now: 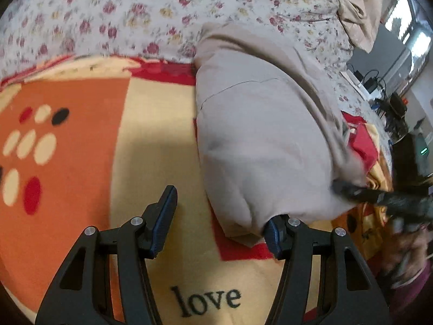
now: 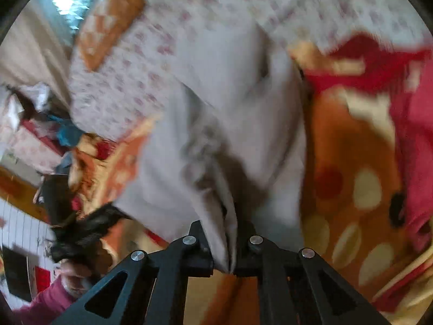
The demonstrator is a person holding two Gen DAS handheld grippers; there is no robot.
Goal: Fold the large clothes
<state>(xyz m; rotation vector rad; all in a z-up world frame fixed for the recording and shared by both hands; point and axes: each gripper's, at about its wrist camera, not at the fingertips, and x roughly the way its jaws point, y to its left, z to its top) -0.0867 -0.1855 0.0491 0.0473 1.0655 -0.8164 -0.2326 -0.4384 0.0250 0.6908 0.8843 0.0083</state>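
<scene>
My right tool point(image 2: 230, 246) is clenched on a pinch of the beige garment point(image 1: 259, 140); my left tool point(image 1: 219, 216) hangs released over its edge at five o'clock, on the patterned blanket point(image 1: 81, 135). I judge I'm mid-fold; next, the left must grip.

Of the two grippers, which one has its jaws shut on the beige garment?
The right gripper: its jaws pinch a fold of the beige garment. The left gripper stands open, one finger tucked under the garment's near edge, nothing clamped.
</scene>
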